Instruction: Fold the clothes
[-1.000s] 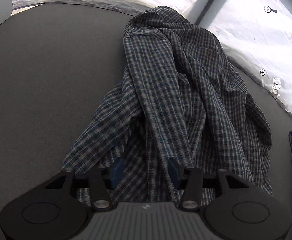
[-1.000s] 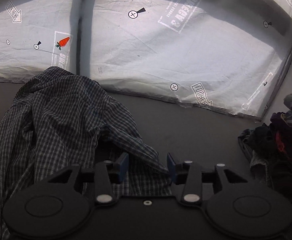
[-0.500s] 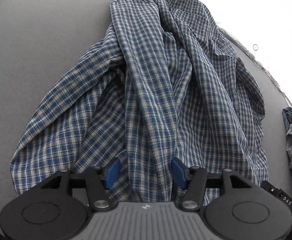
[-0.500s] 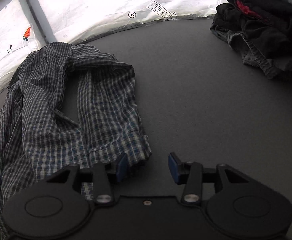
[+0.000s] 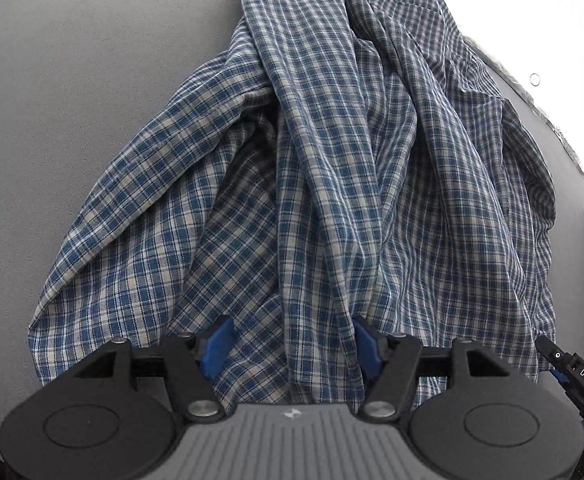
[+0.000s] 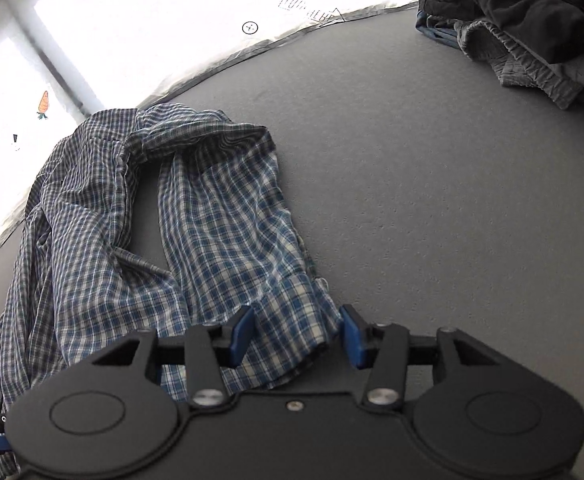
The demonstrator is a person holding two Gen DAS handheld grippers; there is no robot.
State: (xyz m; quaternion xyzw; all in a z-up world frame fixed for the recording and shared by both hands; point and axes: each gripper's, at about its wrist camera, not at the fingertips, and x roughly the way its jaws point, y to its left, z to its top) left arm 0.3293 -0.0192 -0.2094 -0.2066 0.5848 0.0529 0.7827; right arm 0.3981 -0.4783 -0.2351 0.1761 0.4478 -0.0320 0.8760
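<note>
Starting at the left gripper (image 5: pixel 292 346): our two blue pads (image 5: pixel 216 340) sit well apart, and the jaws have just been opening wider. A ridge of the plaid shirt (image 5: pixel 331 168) runs up between them, but the pads don't look like they're pressing on it, so we'd call that cloth loose between spread fingers, not pinched.

Over on the right gripper (image 6: pixel 297 334), same story with a narrower gap: the jaws have just been closing in a bit, and the cuffed end of one sleeve (image 6: pixel 228 216) lies between the two blue pads (image 6: pixel 242 330). The far pad looks just clear of the cloth edge and the near pad is right beside it; we can't see a real squeeze, so no grip there.

Moving outward, the shirt is one blue-and-white checked button-up, crumpled in long folds on the grey tabletop (image 6: pixel 431 180), its far end near the table's back edge. From the right wrist view that sleeve stretches flat toward us with a bare strip of table between it and the bunched body.

Counting: two grippers, one shirt, one pile of dark clothes (image 6: pixel 523 28) at the far right of the table, well apart from the shirt. Behind the table hangs white sheeting (image 6: pixel 152 20) printed with small carrot pictures (image 6: pixel 43 105); we count one carrot in view.
</note>
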